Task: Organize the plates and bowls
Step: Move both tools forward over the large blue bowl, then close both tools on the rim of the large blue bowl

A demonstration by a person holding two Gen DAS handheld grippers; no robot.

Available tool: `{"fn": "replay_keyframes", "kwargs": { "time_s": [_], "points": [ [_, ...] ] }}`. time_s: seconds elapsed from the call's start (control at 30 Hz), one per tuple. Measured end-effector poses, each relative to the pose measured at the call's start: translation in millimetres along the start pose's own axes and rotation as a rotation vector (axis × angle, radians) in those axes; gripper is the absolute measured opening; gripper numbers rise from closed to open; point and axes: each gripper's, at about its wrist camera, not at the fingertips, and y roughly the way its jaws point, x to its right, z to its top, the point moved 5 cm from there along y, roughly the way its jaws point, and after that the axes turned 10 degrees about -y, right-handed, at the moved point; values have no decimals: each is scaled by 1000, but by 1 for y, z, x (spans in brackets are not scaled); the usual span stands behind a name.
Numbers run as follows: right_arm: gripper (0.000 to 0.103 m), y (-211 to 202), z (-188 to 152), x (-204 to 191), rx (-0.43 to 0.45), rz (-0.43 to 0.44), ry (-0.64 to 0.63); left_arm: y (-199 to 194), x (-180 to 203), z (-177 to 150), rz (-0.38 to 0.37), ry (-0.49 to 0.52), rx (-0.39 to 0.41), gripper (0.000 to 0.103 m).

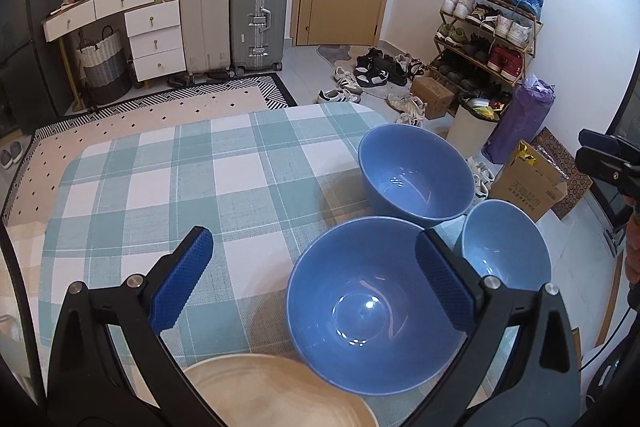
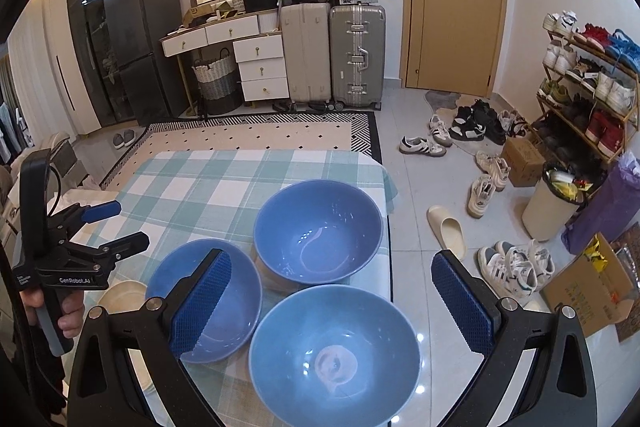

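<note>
Left wrist view shows the left tongs [image 1: 312, 279] spread wide and empty above the checked worktop [image 1: 160, 187], with three blue bowls ahead: the nearest bowl [image 1: 368, 311], the far bowl [image 1: 416, 175] and the edge bowl [image 1: 504, 247], all close together at the worktop's right side. A cream plate [image 1: 276, 391] lies at the near edge, touching or just under the nearest bowl; I cannot tell which. The right tongs [image 2: 332, 299] are equally wide and empty, poised over the edge bowl. Nothing seems grasped yet, so stacking is probably only beginning. Next, one pair must close on a bowl's rim and nest it inside another.
</note>
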Motion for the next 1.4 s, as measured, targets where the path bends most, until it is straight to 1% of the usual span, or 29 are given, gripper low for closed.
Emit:
{"fn": "replay_keyframes", "kwargs": {
  "time_s": [0.07,0.33,0.63,0.77,0.9,1.1,1.4],
  "points": [
    [102,7,0,3,0,-9,6,9,1,3,-1,3,-5,100],
    [102,44,-2,12,-30,20,51,42,6,15,7,-3,-24,100],
    [102,75,-5,28,-61,32,97,73,16,27,-7,2,-40,100],
    [102,86,-7,35,-70,13,98,88,21,32,-8,11,-56,100],
    [102,100,-11,42,-86,18,120,100,23,35,-9,11,-68,100],
    [102,119,-14,49,-108,23,117,121,26,37,-8,9,-97,100],
    [102,147,-16,57,-138,34,127,149,41,39,-6,32,-124,100]
  ]
}}
